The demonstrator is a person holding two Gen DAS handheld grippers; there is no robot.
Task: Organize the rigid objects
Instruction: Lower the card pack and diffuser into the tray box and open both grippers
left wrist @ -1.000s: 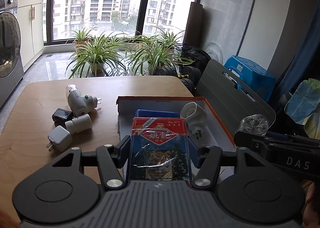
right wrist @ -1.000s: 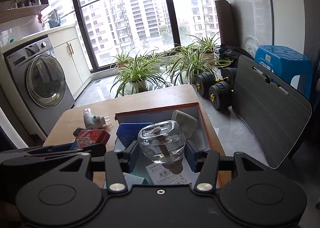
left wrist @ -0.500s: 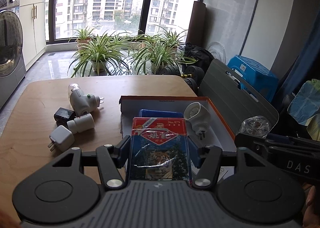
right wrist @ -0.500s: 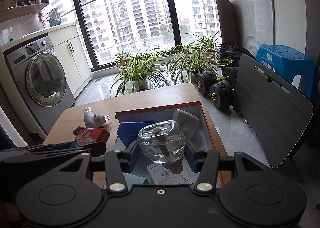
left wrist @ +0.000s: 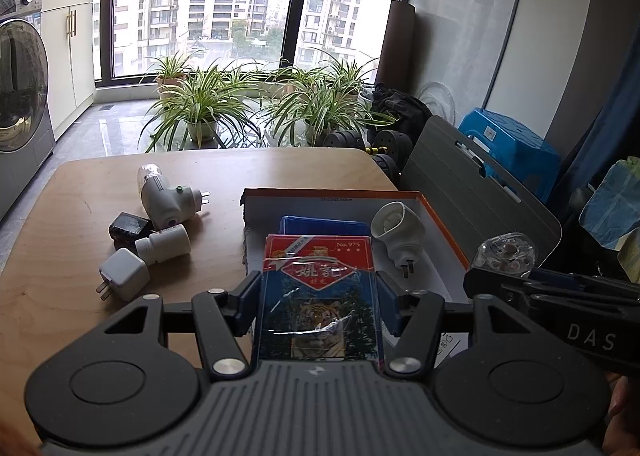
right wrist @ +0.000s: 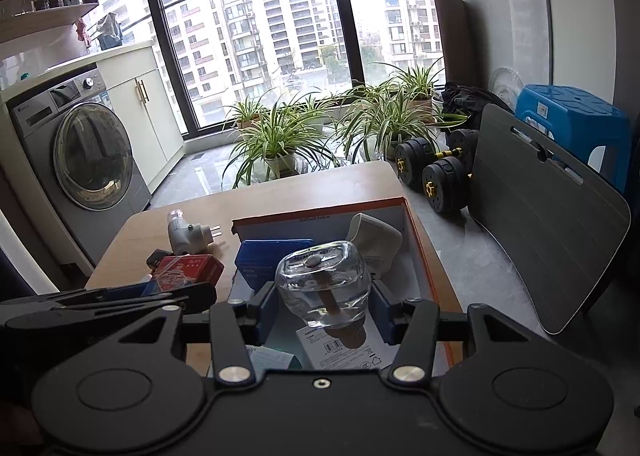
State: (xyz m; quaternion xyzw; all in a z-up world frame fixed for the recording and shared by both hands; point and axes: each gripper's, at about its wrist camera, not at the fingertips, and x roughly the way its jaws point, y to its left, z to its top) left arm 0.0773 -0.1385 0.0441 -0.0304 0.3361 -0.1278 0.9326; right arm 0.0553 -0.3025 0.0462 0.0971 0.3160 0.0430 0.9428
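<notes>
My left gripper (left wrist: 318,306) is clamped on the card deck box (left wrist: 318,296), held above the near end of the orange-rimmed box (left wrist: 440,216); my right gripper (right wrist: 324,306) pinches the clear glass bottle (right wrist: 324,284) over the same box. Inside sit a blue box (left wrist: 324,225) and white plug adapter (left wrist: 396,230). On the table (left wrist: 60,256): a plug-in device (left wrist: 164,198), a white bottle (left wrist: 164,244), a charger cube (left wrist: 122,274) and a dark block (left wrist: 128,226).

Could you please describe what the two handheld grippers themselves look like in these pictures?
Both are matte black plastic. The left gripper has a ribbed grey body flanked by two round discs, black linkage arms with silver pivot pins, and blue finger pads. The right gripper is built the same way, with a small central screw; from the left view its side bears white letters "DAS". No cables or sleeves show.
</notes>
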